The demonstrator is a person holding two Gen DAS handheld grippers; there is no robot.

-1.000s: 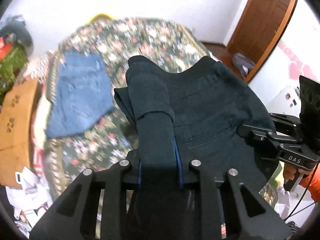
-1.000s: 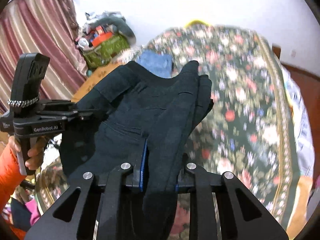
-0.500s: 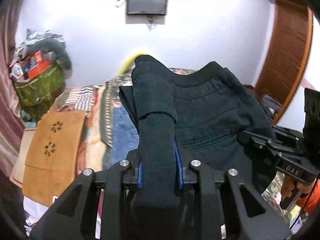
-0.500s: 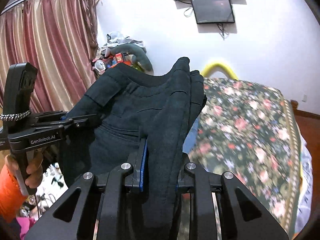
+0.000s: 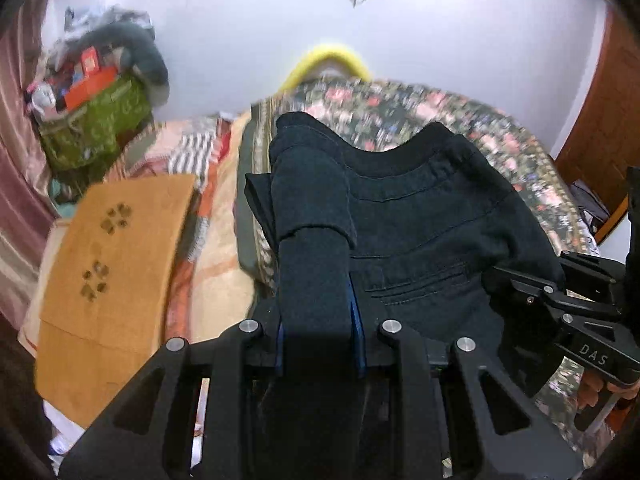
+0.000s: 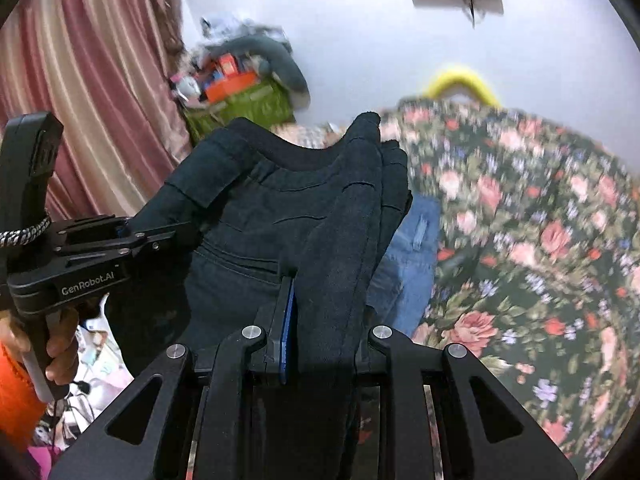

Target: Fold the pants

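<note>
Dark pants point(image 5: 420, 216) stay clamped in left gripper point(image 5: 320, 344) and right gripper point(image 6: 320, 340), now tipped bedward.

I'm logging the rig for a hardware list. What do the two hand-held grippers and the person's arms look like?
Both are matte black frames with silver bolts and blue finger pads. The left hand-held gripper reads "GenRobot.AI" and has a braided cord; the right hand-held gripper reads "DAS". The sleeve is orange.

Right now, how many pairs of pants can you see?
2. The dark pants hang in the air, clamped between the left tool and the right tool. The blue jeans lie on the flowery bed. More could be hidden underneath.
</note>
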